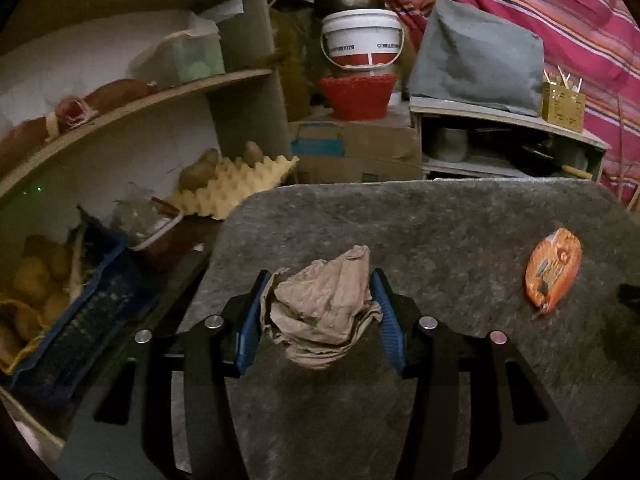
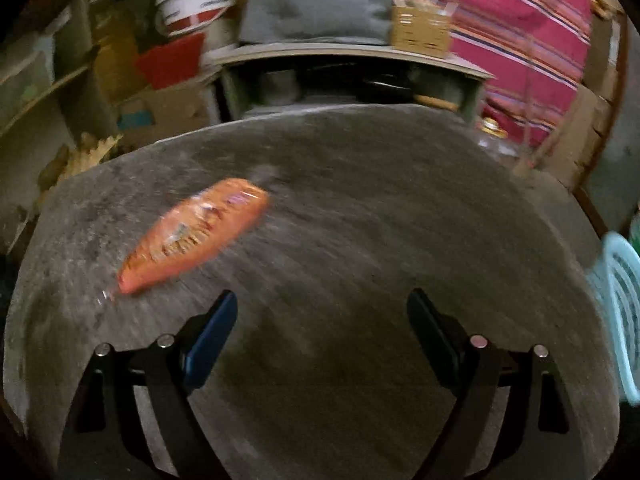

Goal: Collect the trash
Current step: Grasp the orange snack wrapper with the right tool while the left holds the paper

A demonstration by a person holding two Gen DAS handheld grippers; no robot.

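The left gripper is holding a crumpled brown paper wad between its blue pads, the jaws closing on it from both sides at a middling width, and the wad is hanging above the grey felt-covered desk near its left edge. An orange snack wrapper is lying flat on the desk toward the right edge in the left wrist view, well apart from the paper wad. In the right wrist view the picture is blurring, and the same orange snack wrapper is showing on the left half of the desk, lying slantwise with its lower tip toward the near edge. The right gripper is standing with its jaws wide and nothing between them, hovering over bare desk, with the wrapper just beyond and to the left of its left finger. A pale blue plastic basket is sitting past the desk's right edge. Beyond the far edge, a white and red bucket is resting on a red basket, and an egg tray is lying on a shelf off the desk's far left corner.
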